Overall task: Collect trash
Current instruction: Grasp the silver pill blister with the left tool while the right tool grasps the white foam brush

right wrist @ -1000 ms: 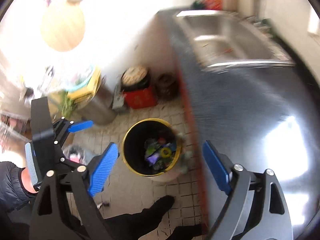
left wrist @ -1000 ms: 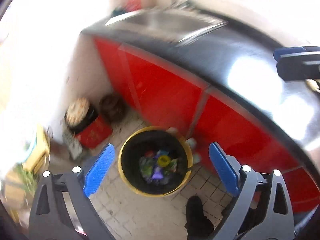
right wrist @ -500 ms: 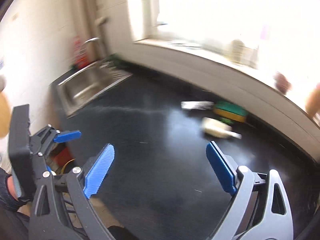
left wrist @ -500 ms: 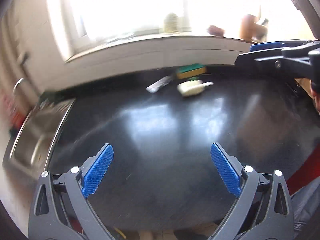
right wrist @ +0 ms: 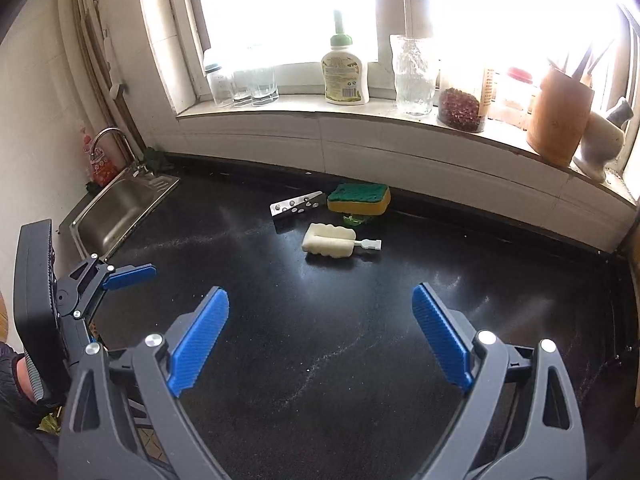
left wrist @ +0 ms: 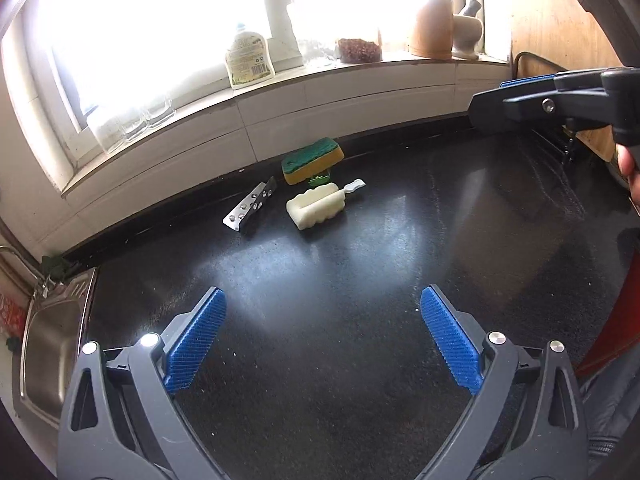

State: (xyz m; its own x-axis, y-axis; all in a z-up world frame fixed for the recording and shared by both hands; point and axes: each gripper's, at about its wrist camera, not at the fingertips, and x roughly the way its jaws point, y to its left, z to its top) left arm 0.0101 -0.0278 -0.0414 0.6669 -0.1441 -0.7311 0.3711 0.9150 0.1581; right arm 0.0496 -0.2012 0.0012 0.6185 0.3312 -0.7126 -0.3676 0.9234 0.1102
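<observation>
A silver pill blister pack [left wrist: 251, 208] [right wrist: 297, 205] lies near the back of the black countertop [left wrist: 360, 280] [right wrist: 360, 320]. Right of it sit a white sponge brush head [left wrist: 318, 206] [right wrist: 330, 241] with a short handle, and a green-and-yellow sponge [left wrist: 313, 160] [right wrist: 359, 197]. My left gripper [left wrist: 322, 338] hovers open over the counter's near part with nothing between its blue pads. My right gripper [right wrist: 320, 334] is open and empty too, well short of the items. The left gripper [right wrist: 92, 288] also shows at the right wrist view's left edge.
A steel sink [right wrist: 116, 208] [left wrist: 48, 360] is set in the counter at the left. The windowsill holds a soap bottle [right wrist: 346, 76] [left wrist: 249, 58], glasses [right wrist: 248, 84], a jar [right wrist: 460, 108], a wooden utensil pot [right wrist: 560, 120] and a mortar [left wrist: 466, 32].
A second ago both grippers looked down at a yellow-rimmed bin of trash on the floor. They have swung up over the counter, and the view has settled facing the window.
</observation>
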